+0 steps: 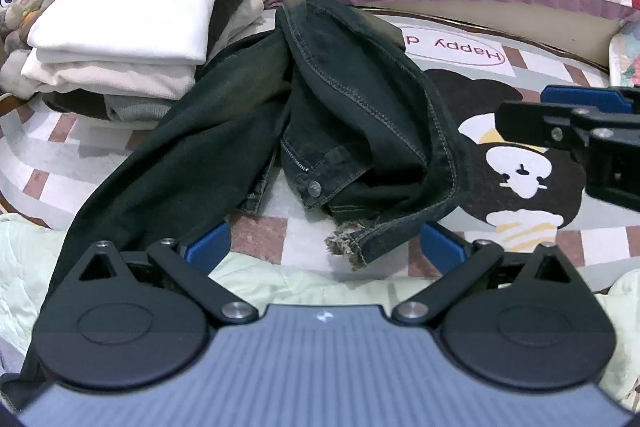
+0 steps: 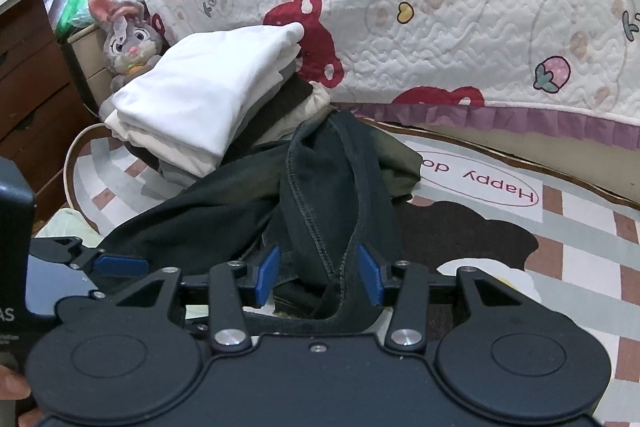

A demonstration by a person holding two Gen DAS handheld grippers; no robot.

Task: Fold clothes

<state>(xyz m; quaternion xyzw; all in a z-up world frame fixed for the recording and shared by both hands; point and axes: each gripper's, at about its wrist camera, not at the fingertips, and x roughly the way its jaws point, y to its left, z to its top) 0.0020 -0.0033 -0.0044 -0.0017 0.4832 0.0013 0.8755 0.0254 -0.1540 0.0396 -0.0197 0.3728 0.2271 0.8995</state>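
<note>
A pair of dark jeans (image 1: 340,99) (image 2: 320,187) lies crumpled on the rug, with one leg stretched toward the lower left and a frayed hem (image 1: 348,247) nearest me. My left gripper (image 1: 326,247) is wide open, tilted down over that hem, and its pads touch nothing. My right gripper (image 2: 319,275) (image 1: 532,111) is partly open, just right of the jeans' waist fold. In the left wrist view only rug shows between its fingers. In the right wrist view the fold sits just beyond its blue pads (image 2: 268,275).
A stack of folded white and beige clothes (image 1: 132,7) (image 2: 200,99) stands behind the jeans on the left, with a plush rabbit (image 2: 124,35) beside it. A bear-print quilt (image 2: 440,7) hangs at the back. A pale green garment (image 1: 280,279) lies under my left gripper. Wooden drawers (image 2: 32,67) stand far left.
</note>
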